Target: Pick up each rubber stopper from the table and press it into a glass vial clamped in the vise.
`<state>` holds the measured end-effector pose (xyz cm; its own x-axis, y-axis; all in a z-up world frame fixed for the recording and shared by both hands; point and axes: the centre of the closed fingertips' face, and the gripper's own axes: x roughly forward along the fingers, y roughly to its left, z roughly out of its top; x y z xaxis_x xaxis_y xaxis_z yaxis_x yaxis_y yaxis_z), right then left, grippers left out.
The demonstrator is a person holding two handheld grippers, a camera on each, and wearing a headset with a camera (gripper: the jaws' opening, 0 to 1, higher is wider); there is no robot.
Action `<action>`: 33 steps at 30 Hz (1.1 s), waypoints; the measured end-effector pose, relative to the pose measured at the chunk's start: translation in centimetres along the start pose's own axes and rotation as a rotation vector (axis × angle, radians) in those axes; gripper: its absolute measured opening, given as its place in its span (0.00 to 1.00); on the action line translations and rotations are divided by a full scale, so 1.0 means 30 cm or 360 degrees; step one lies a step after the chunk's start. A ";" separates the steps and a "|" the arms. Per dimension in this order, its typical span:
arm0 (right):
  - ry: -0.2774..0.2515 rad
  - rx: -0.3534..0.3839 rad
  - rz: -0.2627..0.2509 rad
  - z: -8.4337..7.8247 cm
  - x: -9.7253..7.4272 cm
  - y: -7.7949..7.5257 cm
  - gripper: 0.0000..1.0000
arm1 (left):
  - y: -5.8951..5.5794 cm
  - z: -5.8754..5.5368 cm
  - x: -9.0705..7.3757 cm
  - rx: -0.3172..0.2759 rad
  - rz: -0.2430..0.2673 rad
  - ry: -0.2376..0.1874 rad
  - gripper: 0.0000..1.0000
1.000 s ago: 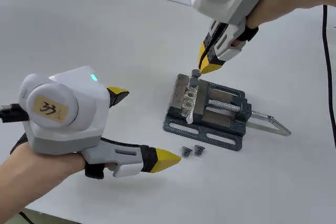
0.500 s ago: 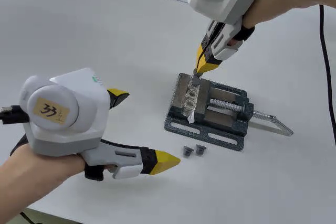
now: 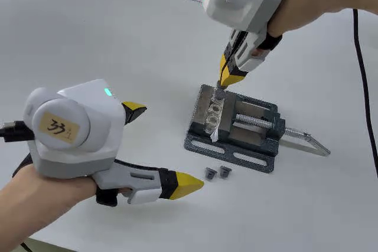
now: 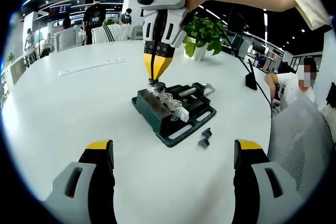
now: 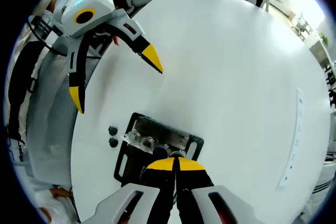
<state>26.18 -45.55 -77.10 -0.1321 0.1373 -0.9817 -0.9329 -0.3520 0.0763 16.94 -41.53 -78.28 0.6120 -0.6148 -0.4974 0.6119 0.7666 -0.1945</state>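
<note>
Currently right gripper [image 3: 220, 85] pinches a stopper [image 3: 219, 93] just under its tips, at the end vial [image 3: 216, 108] in the vise [image 3: 251, 146]. Two loose stoppers [image 3: 217, 171] remain, nearer the idle left gripper [image 3: 162, 146], whose jaws are spread.

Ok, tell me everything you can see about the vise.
The vise is dark grey metal and sits flat on the white table. It has a slotted base, a threaded screw and a silvery handle bar sticking out one side. A row of clear glass vials is clamped in it. The right gripper holds a rubber stopper onto the end vial. Two loose stoppers lie beside the base, not touching it.
</note>
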 end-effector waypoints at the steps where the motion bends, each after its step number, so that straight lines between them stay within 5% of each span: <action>1: 0.0004 -0.0004 0.0001 0.000 0.000 0.002 0.00 | 0.001 0.001 0.001 0.0001 0.0000 -0.0001 0.95; 8: 0.0055 -0.0069 -0.0025 -0.001 -0.001 0.005 0.00 | 0.005 0.002 0.005 0.0007 0.0000 0.0001 0.95; 19: 0.0071 0.0022 0.0017 -0.008 -0.001 -0.002 0.00 | -0.006 0.003 0.003 0.0009 0.0002 -0.0004 0.95; 33: -0.0255 0.0132 -0.0088 -0.013 -0.008 -0.013 0.00 | -0.022 0.022 0.001 0.0015 0.0004 -0.0016 0.95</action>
<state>26.71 -45.80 -76.94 -0.1251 0.3027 -0.9448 -0.9638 -0.2631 0.0434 16.88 -42.18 -77.60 0.6187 -0.6147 -0.4892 0.6149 0.7665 -0.1854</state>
